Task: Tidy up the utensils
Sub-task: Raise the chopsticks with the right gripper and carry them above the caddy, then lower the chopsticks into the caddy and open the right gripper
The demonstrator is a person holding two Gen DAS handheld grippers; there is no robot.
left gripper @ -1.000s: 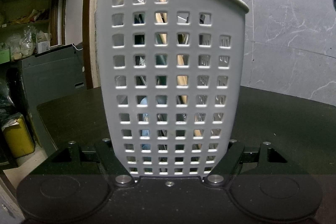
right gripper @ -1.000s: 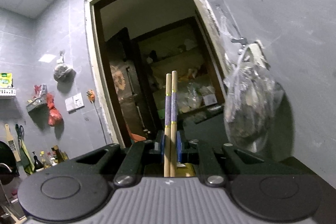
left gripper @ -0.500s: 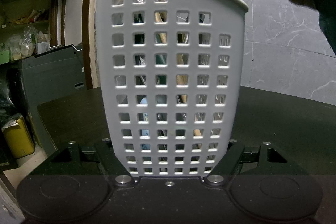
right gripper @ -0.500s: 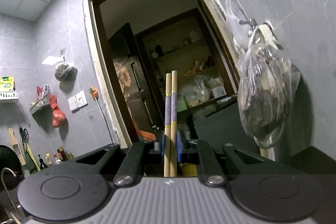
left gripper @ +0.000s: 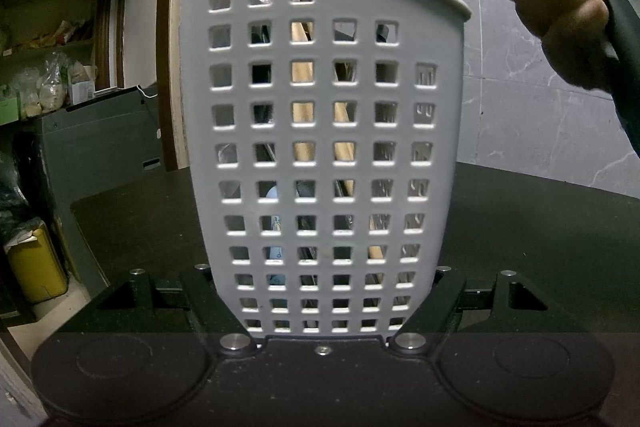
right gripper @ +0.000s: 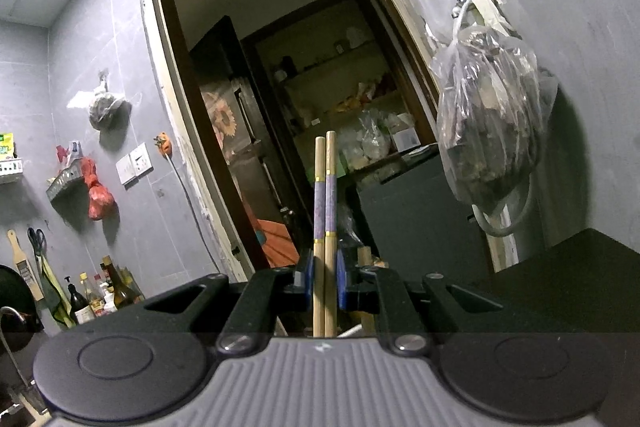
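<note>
Left gripper: fingers clamped on the base of a white perforated utensil holder, one finger on each side wall. The holder stands upright on the dark table. Through the square holes, wooden sticks and some metal cutlery show inside; the exact items cannot be told.

Right gripper: blue pads clenched on a pair of chopsticks, held side by side and vertical, with purple bands and gold rings near the top. Their lower ends run below the frame and are hidden. In the left wrist view, the person's hand on the right gripper's handle sits above and to the right of the holder's rim, so the chopsticks are judged to be over or entering the holder's mouth; the tips themselves cannot be seen.

Farther back: grey tiled wall, an open doorway onto a storeroom with shelves, a plastic bag hanging on a hook, bottles low on the left.

Risks, judged:
- Tips catch on the rim or on cutlery already inside. Cause: the holder is crowded and the descent is blind.
- Holder tips or slides. Cause: sideways push from the chopsticks against a light plastic wall; the left grip is low on the base.
- Chopsticks splay or one slips. Cause: two round sticks between flat pads.
</note>
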